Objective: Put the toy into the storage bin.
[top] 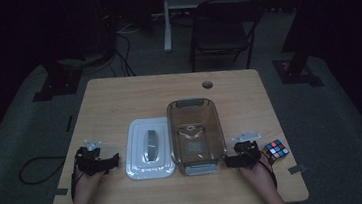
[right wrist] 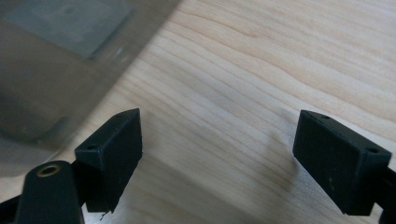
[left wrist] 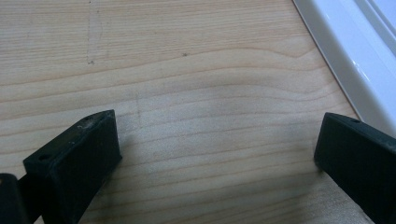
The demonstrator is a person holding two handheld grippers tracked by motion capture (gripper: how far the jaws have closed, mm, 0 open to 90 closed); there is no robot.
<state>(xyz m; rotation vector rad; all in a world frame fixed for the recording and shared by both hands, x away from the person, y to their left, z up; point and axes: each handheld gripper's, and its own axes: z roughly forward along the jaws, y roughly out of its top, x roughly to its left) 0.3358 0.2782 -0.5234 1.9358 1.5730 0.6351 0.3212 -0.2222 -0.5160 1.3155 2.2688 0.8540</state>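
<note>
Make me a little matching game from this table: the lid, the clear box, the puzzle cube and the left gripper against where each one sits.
Things:
1. white lid
2. clear box
3. puzzle cube
4. left gripper

Places:
A. near the table's right edge
B. in the middle, right of the lid
C. left of the lid, jaws open
D. flat on the table, left of the box

Pairs: 1-D, 2-B, 3-A, 4-C

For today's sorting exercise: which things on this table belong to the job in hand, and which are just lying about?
In the job: clear box, white lid, left gripper, right gripper, both open and empty.
Lying about: puzzle cube, folding chair.
</note>
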